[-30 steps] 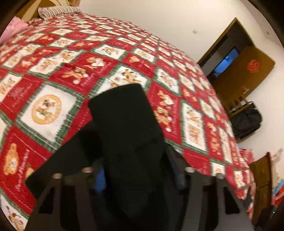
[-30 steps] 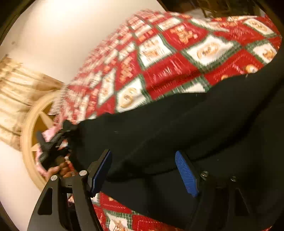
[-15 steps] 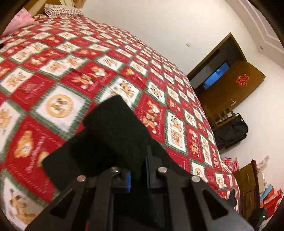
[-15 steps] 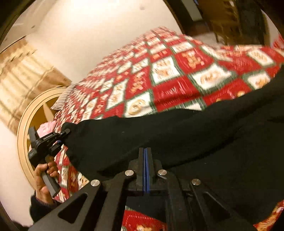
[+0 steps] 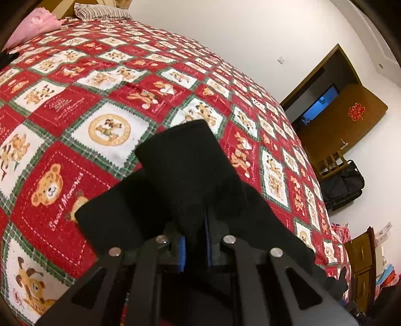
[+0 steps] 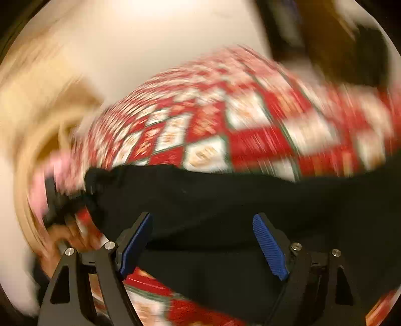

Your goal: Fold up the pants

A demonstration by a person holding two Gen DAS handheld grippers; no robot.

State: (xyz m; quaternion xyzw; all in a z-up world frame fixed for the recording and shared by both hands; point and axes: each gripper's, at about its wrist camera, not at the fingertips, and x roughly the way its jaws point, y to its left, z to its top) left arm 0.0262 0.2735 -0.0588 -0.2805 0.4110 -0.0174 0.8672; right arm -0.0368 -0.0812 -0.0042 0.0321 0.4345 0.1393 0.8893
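Note:
Black pants [image 5: 180,173] lie on a red, white and green patchwork bedspread [image 5: 105,82]. In the left wrist view my left gripper [image 5: 195,240] is shut on a raised fold of the pants cloth, and a leg end sticks up beyond the fingers. In the blurred right wrist view my right gripper [image 6: 203,240] is open, its blue pads [image 6: 270,248] wide apart over the black pants [image 6: 225,195]. The other hand-held gripper [image 6: 57,200] shows at the far left of that view, at the pants' end.
A pink pillow [image 5: 35,25] and a striped pillow [image 5: 100,11] sit at the bed head. An open wooden door [image 5: 351,120], a black bag [image 5: 343,185] and a wooden cabinet [image 5: 363,265] stand beyond the bed at the right.
My right gripper, shut on the pants half a second ago, has opened and is moving fast. My left gripper stays shut on the cloth and has drawn back slightly.

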